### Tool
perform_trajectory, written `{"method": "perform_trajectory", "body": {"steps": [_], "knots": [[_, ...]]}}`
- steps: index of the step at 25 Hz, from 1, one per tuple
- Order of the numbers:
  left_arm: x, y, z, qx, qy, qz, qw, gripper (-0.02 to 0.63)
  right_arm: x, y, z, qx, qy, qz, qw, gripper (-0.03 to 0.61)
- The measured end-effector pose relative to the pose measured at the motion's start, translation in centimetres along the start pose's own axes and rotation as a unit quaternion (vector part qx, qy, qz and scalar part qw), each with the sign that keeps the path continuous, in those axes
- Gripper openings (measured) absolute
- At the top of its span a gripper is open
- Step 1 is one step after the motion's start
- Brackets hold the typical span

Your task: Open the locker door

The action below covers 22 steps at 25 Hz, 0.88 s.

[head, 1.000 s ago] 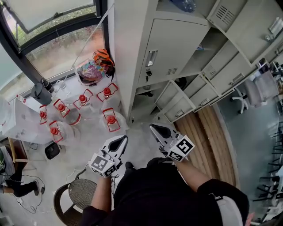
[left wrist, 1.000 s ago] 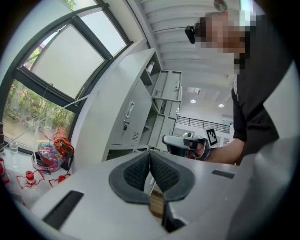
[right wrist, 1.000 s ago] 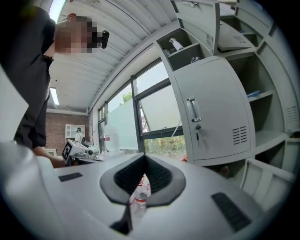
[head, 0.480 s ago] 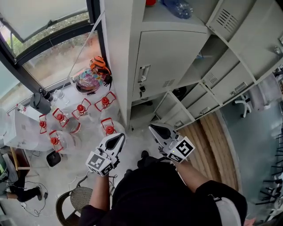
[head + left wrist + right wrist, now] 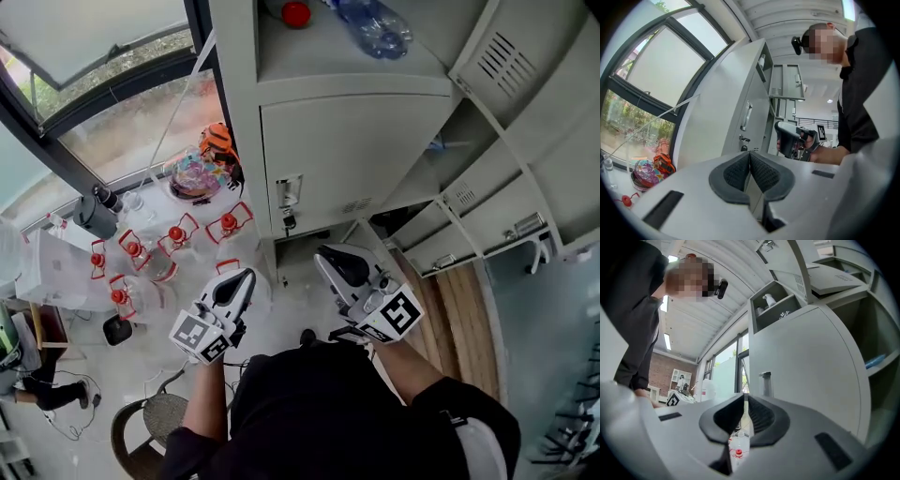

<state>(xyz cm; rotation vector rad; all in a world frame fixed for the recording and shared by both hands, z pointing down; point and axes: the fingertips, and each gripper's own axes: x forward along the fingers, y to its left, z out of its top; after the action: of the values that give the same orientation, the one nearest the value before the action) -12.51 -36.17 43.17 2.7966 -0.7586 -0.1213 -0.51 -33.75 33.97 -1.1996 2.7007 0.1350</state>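
Both claws empty, jaws pressed together: left claw [image 5: 242,279], right claw [image 5: 330,258], held short of closed locker door [image 5: 366,159]. Handle [image 5: 289,190] at door's left edge. Risk: closed jaws likely glance off handle unless spread first.

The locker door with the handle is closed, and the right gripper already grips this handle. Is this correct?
Not quite. The locker door is closed, but the right gripper does not grip the handle. The right gripper view shows its jaws together on nothing, with the handle beyond them, apart from the gripper.
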Motion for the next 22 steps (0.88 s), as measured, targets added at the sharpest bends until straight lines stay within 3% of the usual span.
{"method": "perform_trajectory", "body": {"steps": [6,14,22], "knots": [[1.9,3.3,1.8,0.019,-0.020,0.017,0.9995,0.015,2.9,-2.5,1.1,0.015,-0.013,0.017,1.000,0.075],[2.6,8.2,3.0,0.015,-0.021,-0.028,0.9993,0.015,7.5,-3.1,0.4,-0.005,0.027,-0.011,1.000,0.097],[4.8,9.7,3.3,0.007,-0.013,-0.082,0.9965,0.015,9.6,-3.6,0.3,-0.015,0.061,-0.027,0.998,0.097]]}}
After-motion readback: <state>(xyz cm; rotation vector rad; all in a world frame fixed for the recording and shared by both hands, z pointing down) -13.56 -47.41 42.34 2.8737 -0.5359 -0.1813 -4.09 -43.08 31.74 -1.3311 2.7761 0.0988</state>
